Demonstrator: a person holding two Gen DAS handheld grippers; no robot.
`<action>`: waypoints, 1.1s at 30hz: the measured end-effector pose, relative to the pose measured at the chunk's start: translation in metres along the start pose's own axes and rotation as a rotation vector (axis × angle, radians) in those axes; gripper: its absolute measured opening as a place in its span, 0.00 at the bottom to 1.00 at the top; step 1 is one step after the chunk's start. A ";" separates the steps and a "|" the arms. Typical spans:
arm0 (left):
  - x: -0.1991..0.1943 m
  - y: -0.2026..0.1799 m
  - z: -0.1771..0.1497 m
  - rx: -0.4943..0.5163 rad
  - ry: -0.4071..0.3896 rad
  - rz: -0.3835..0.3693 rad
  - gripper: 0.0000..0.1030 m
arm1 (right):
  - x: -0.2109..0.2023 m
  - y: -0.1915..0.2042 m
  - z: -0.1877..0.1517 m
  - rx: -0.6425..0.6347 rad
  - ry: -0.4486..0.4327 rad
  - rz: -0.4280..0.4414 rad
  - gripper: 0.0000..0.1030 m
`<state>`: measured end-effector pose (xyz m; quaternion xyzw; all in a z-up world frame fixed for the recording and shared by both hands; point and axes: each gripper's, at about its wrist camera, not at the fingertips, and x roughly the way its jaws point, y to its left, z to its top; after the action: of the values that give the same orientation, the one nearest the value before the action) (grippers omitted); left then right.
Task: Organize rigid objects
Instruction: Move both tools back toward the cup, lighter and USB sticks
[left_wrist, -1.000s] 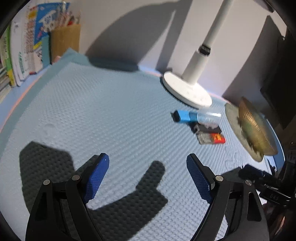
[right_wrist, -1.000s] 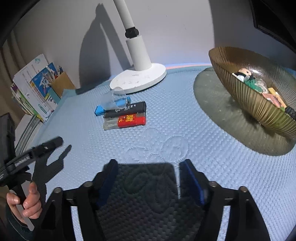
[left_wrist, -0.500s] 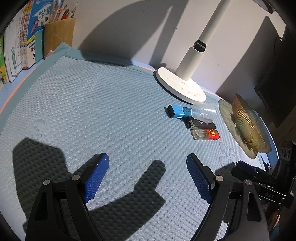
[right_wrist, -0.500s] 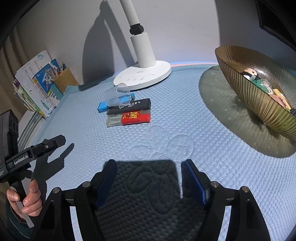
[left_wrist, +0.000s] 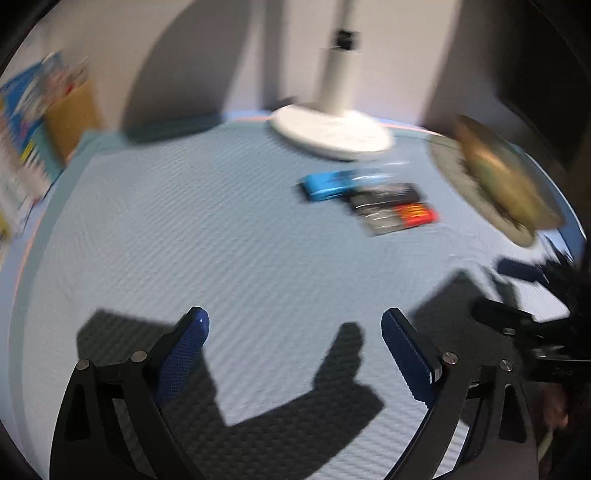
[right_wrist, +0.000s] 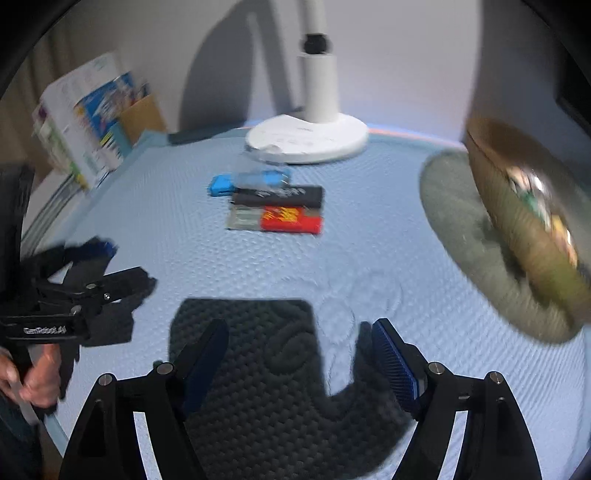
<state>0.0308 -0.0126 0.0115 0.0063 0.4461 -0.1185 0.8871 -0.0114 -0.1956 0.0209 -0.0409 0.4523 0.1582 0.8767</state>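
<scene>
Both frames are motion-blurred, so fine detail is soft.

Left gripper (left_wrist: 295, 328) – black frame, blue textured pads, jaws opening, nothing between them, only its own shadow on the pale blue quilted mat (left_wrist: 184, 229). It hangs over bare mat, well apart from the objects. In the right wrist view it shows at the left edge, held by a hand (right_wrist: 35, 380) on its grip.

Right gripper (right_wrist: 295, 336) – same build, jaws opening too, nothing between the pads, just shadowed mat and a stitched flower pattern in the fabric. From the left wrist view it is a dark blur at the right edge.

Task items sit in a tight cluster on the mat, just in front of the white round lamp base (right_wrist: 306, 142) (white post rises from it):
- blue rectangular stick-shaped item (right_wrist: 223, 184), nearest the lamp, with a clear plastic cap or tube (right_wrist: 255, 177) over its right part – shape too blurred to tell more
- black rectangular bar with white print (right_wrist: 277, 195), touching the blue one's near side
- red and clear rectangular bar with yellow print (right_wrist: 275, 219), right against the black one, nearest the grippers

The three lie roughly parallel, long sides across the view.

To the right, well apart from the cluster: amber ribbed glass bowl (right_wrist: 517, 229), with small colourful items inside (not identifiable). Back left: upright books (right_wrist: 85, 114) and a tan box-like holder (right_wrist: 142, 110) against the wall.
</scene>
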 end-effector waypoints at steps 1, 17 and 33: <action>-0.002 -0.006 0.005 0.037 -0.015 0.008 0.92 | -0.001 0.004 0.006 -0.043 -0.008 -0.010 0.76; 0.066 -0.040 0.096 0.362 -0.062 -0.087 0.90 | 0.061 -0.011 0.066 -0.236 0.009 0.096 0.58; 0.015 -0.007 0.062 0.203 -0.124 -0.153 0.45 | 0.036 0.021 0.033 -0.290 0.039 0.269 0.07</action>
<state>0.0867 -0.0297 0.0380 0.0545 0.3751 -0.2305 0.8962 0.0277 -0.1601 0.0128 -0.1088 0.4433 0.3365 0.8237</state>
